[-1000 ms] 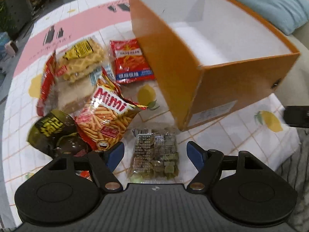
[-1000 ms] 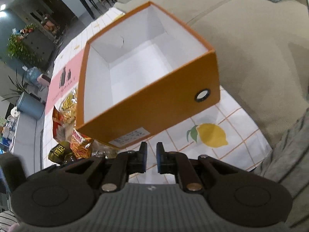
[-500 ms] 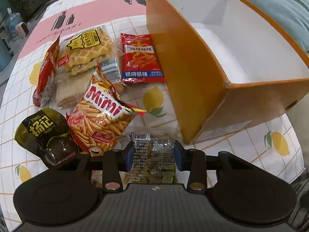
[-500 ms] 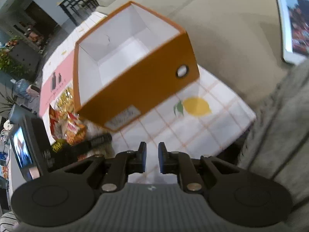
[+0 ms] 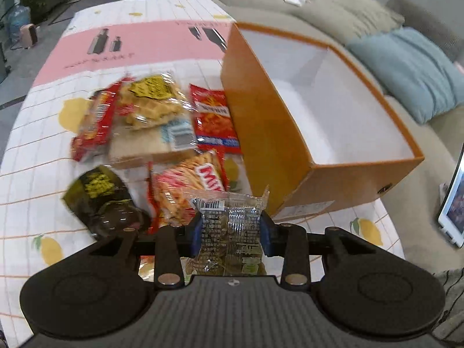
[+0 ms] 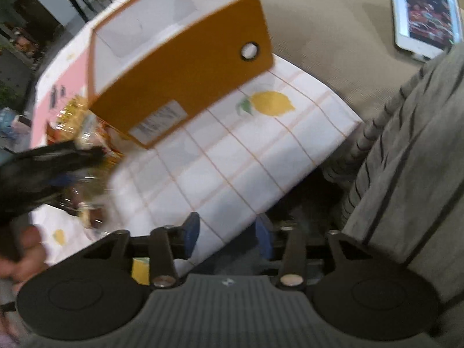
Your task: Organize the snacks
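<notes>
My left gripper (image 5: 230, 229) is shut on a clear packet of green snacks (image 5: 232, 226) and holds it lifted above the table, near the front corner of the orange box (image 5: 261, 121). The box is open, white inside and empty. Several snack packs lie left of it: a Mimi pack (image 5: 188, 185), a dark pouch (image 5: 101, 197), waffles (image 5: 150, 101), a red pack (image 5: 213, 119). My right gripper (image 6: 227, 232) is open and empty over the table's near edge; the box (image 6: 185, 66) is ahead of it.
The table has a white lemon-print cloth (image 5: 34, 179) with a pink band. A beige sofa (image 5: 362, 14) with a blue cushion (image 5: 411, 66) stands behind the box. A tablet (image 6: 426, 11) lies on the sofa. A striped grey sleeve (image 6: 406, 159) is at the right.
My left gripper closed on the green snack packet and lifted it off the table. My right gripper drew back from the box and opened.
</notes>
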